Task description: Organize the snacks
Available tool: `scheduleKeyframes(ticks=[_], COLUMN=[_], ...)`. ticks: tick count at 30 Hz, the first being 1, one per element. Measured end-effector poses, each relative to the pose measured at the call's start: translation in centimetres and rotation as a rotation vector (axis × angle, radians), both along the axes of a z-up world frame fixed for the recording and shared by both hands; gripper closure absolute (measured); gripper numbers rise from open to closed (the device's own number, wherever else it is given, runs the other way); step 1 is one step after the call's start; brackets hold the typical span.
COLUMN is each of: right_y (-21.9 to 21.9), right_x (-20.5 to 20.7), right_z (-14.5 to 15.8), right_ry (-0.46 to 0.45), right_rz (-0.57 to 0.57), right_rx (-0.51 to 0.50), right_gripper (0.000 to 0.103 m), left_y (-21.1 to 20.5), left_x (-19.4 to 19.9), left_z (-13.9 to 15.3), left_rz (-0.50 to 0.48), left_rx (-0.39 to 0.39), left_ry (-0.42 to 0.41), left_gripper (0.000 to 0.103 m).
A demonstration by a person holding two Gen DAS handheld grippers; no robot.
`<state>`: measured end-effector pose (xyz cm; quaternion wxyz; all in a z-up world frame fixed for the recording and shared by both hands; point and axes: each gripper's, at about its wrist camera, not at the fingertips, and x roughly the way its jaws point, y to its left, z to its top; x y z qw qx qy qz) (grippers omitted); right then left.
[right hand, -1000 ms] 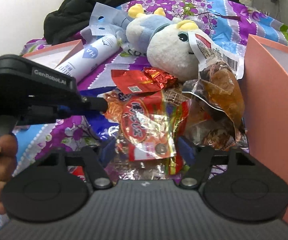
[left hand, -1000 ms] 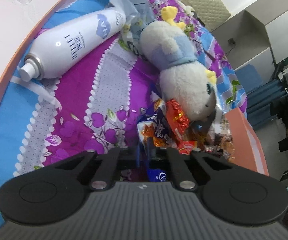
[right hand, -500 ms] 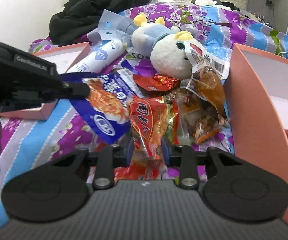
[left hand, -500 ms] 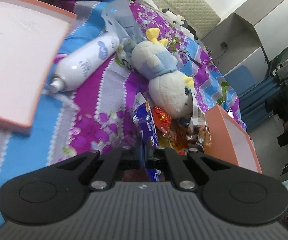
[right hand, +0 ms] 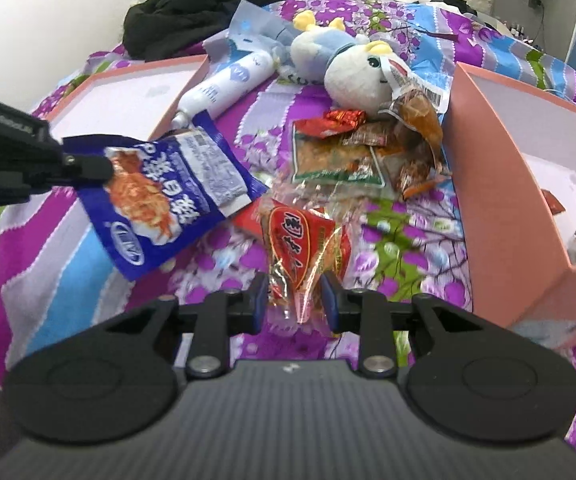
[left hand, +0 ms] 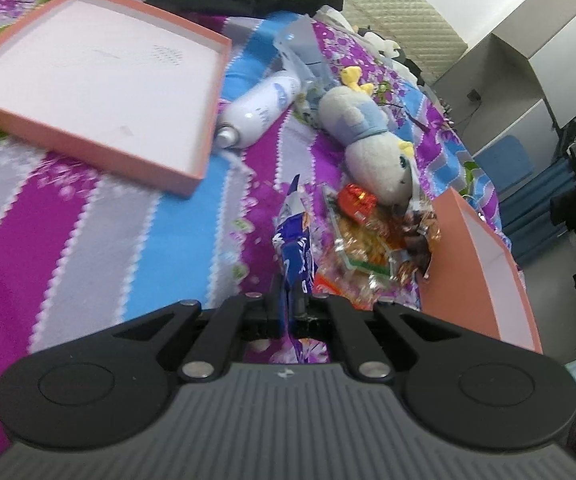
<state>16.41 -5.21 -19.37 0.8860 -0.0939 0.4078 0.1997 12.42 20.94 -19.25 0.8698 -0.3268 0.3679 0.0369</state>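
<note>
Both packets have lifted off the pile (right hand: 367,160): left gripper (left hand: 288,304) pinches the blue packet (right hand: 160,196), right gripper (right hand: 293,300), jaws lately narrowed, pinches the red packet (right hand: 295,244). Open bedspread (left hand: 100,232) lies between lid (left hand: 204,172) and box wall (right hand: 499,184).

A bed (left hand: 88,240) in a purple floral cover is filling the room, a quilted cream headboard (left hand: 399,12) and grey cabinets (left hand: 527,60) standing behind.

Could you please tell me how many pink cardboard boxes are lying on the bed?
2: a shallow pink cardboard tray beside the white spray bottle, and a deeper pink cardboard box right of the snack pile.
</note>
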Motion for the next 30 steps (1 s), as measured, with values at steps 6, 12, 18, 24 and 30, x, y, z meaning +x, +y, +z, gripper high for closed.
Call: scheduleKeyframes(ticks=[6, 12, 18, 24, 30], right_y=[-0.1, -0.2, 0.0, -0.4, -1.4], right_x=[-2.0, -3.7, -4.6, -4.5, -3.8], right_z=[-0.1, -0.2, -1.5, -1.8, -2.4], right_ry=[0.019, 0.052, 0.111, 0.130, 0.139], right_rz=[0.005, 0.010, 0.026, 0.018, -0.012], right_rx=[-0.012, -0.006, 0.007, 0.041, 0.073], right_gripper=[0.071, 0.071, 0.064, 0.032, 0.018], left_y=[0.5, 0.5, 0.5, 0.9, 0.5], left_x=[-3.7, -6.2, -7.2, -6.8, -5.1], left_z=[0.2, -0.1, -0.3, 0.0, 0.9], left_rz=[0.016, 0.011, -0.017, -0.049, -0.164], left_rx=[0.016, 0.013, 0.035, 0.109, 0.193], left_ry=[0.040, 0.085, 0.131, 0.208, 0.202], left_gripper=[0.102, 0.102, 0.101, 0.026, 0.011])
